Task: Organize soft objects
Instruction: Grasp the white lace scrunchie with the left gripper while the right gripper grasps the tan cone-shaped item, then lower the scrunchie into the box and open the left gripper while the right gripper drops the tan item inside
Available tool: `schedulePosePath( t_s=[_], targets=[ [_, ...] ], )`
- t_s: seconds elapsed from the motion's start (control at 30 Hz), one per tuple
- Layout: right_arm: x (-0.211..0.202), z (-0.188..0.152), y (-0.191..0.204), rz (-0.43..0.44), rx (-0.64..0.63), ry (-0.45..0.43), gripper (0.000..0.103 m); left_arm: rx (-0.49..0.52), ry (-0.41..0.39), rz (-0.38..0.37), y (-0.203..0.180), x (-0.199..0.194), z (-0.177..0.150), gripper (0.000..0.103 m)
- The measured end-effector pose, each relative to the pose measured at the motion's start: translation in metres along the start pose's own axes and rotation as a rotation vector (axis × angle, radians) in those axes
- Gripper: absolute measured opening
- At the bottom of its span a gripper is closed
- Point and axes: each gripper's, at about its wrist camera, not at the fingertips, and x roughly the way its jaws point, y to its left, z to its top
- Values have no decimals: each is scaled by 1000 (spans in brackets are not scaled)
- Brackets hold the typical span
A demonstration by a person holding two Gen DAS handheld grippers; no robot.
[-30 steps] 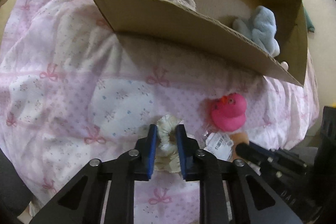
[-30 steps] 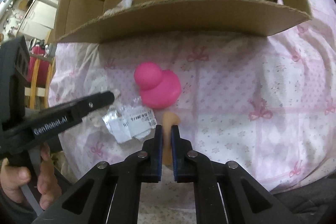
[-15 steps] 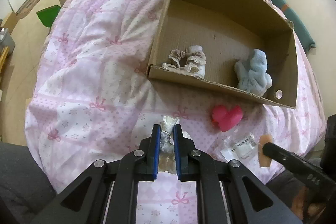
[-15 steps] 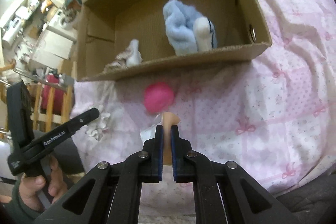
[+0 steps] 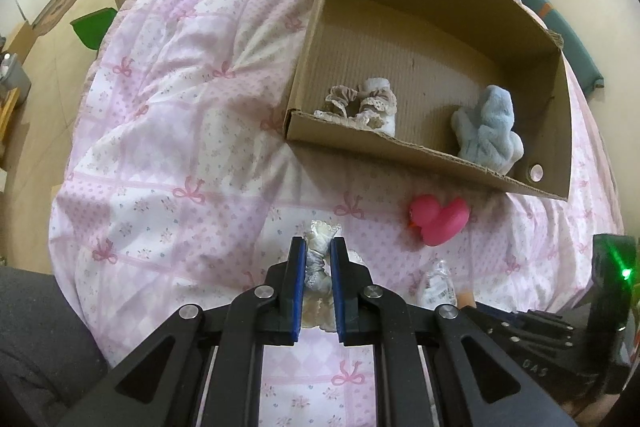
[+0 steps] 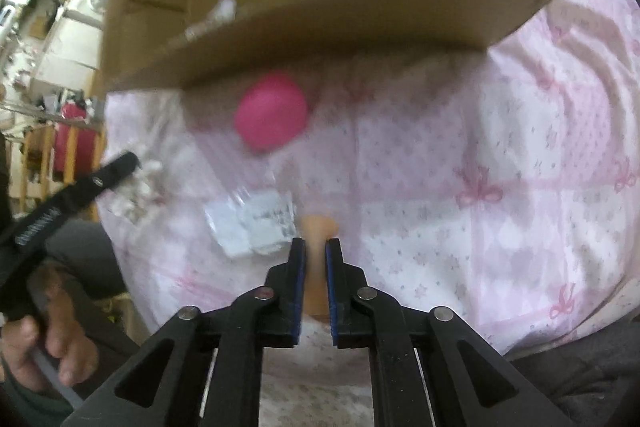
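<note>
The cardboard box (image 5: 420, 155) (image 6: 320, 31) and pink duck (image 5: 440, 219) (image 6: 270, 117) are seen forward from both wrist views, higher on the left.

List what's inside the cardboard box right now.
Inside the cardboard box: a lacy beige fabric bundle on the left, a pale blue plush on the right. The near wall hides their bases and the floor behind it.

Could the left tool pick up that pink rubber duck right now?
Probably not yet. The left tool is shut on a cream lace fabric piece, so it has no free grip. The pink rubber duck itself lies uncovered on the bedspread.
</note>
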Motion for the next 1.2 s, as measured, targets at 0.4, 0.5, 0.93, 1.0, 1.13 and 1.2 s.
schedulePosePath(
  t_s=[0.4,0.5,0.93,1.0,1.13,1.2],
  targets=[
    [-3,-10,-12,30,19,40,18,2,17,3,-2,6,-2,11],
    [-4,-11,-7,17,-10,36,18,11,17,6,-4,7,-3,11],
    [-46,-10,-3,121,-31,-157,7,41,-38,24,-10,-5,-3,11],
    [-49,-7,-1,128,-36,-180,7,51,-53,28,-13,-9,-3,11],
    [-68,-7,1,149,-61,-257,7,81,-133,19,-19,-34,0,11],
    [-80,-7,5,162,-78,-305,7,99,-169,8,-22,-49,2,11]
  ],
)
